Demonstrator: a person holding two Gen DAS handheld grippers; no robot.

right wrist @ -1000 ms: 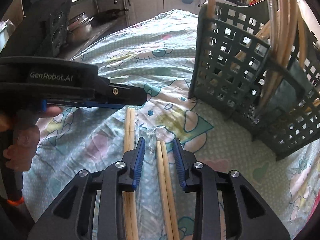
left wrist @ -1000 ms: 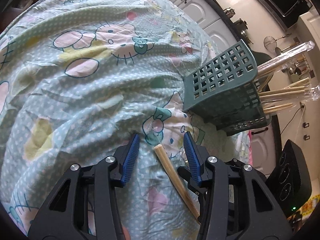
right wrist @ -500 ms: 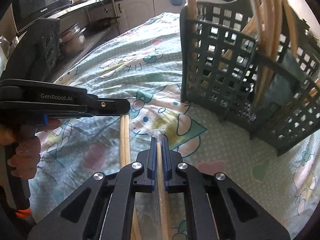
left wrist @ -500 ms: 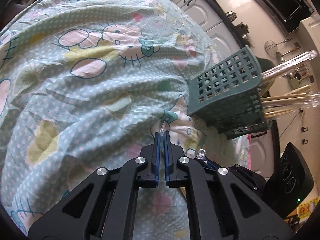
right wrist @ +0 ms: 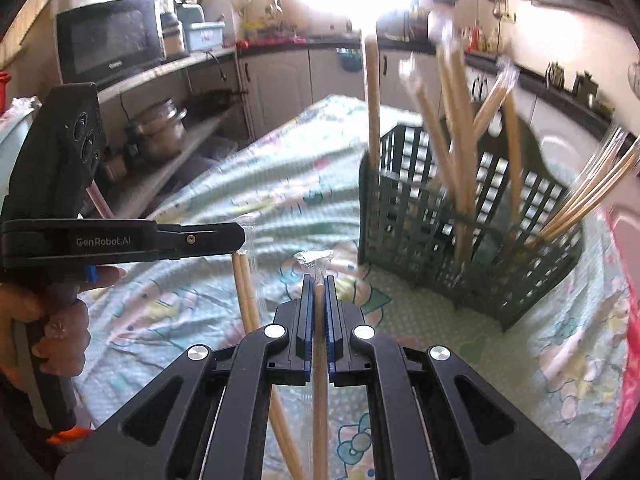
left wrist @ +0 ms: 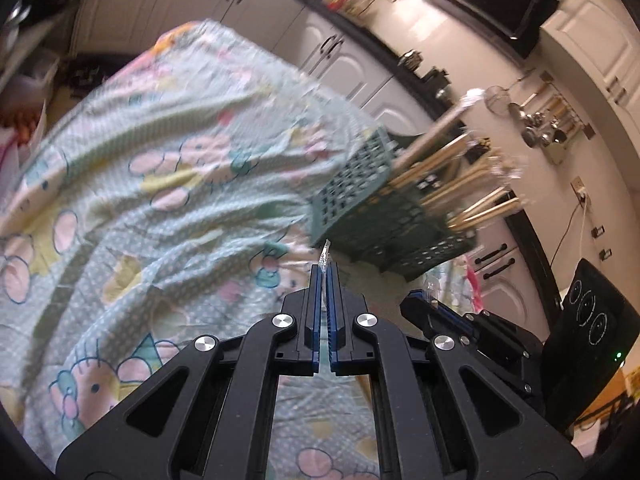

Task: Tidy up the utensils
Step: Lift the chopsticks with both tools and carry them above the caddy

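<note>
A dark green lattice basket (right wrist: 472,220) stands on the cartoon-print cloth (right wrist: 280,196) and holds several plastic-wrapped chopstick pairs; it also shows in the left wrist view (left wrist: 372,208). My right gripper (right wrist: 319,280) is shut on a wrapped chopstick pair (right wrist: 320,380), lifted off the cloth short of the basket. My left gripper (left wrist: 325,270) is shut on the clear wrapper tip (left wrist: 325,252) of another wrapped pair (right wrist: 248,292), which hangs below its fingers in the right wrist view. The left gripper (right wrist: 236,236) sits left of the right one.
Kitchen cabinets and a counter (left wrist: 360,60) lie beyond the table's far edge. A shelf with a microwave (right wrist: 108,44) and pots (right wrist: 156,128) is on the left. Hanging utensils (left wrist: 548,116) are on the wall behind the basket.
Both grippers closed on their wrapped chopstick pairs, then lifted them off the cloth. Both views have tilted upward and the basket looks farther off.
</note>
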